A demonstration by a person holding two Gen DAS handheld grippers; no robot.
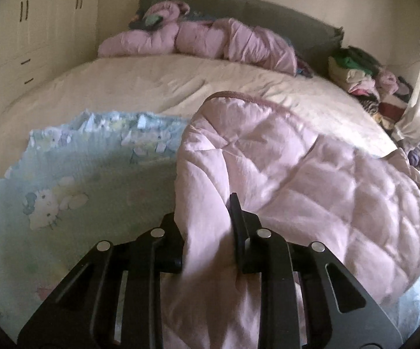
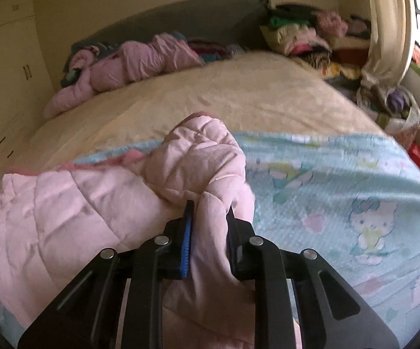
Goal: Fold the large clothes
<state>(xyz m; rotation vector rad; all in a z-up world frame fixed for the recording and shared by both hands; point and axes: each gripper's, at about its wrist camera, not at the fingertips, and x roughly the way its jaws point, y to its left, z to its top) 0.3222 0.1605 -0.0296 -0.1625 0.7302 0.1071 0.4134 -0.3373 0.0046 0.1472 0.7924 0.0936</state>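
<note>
A pink quilted garment (image 1: 297,174) lies bunched on a light blue cartoon-print blanket (image 1: 64,180) at the near end of the bed. My left gripper (image 1: 207,218) is shut on a fold of the pink garment; the cloth fills the gap between its fingers. In the right wrist view the same pink garment (image 2: 64,203) spreads to the left over the blue blanket (image 2: 340,192). My right gripper (image 2: 210,218) is shut on another bunched part of it, held just above the blanket.
A cream bed sheet (image 1: 151,87) covers the mattress beyond. More pink quilted bedding (image 1: 204,37) lies along the grey headboard (image 1: 282,11). A pile of mixed clothes (image 1: 364,78) sits at the far right corner. Cream wardrobes (image 1: 21,29) stand left; a curtain (image 2: 384,29) hangs right.
</note>
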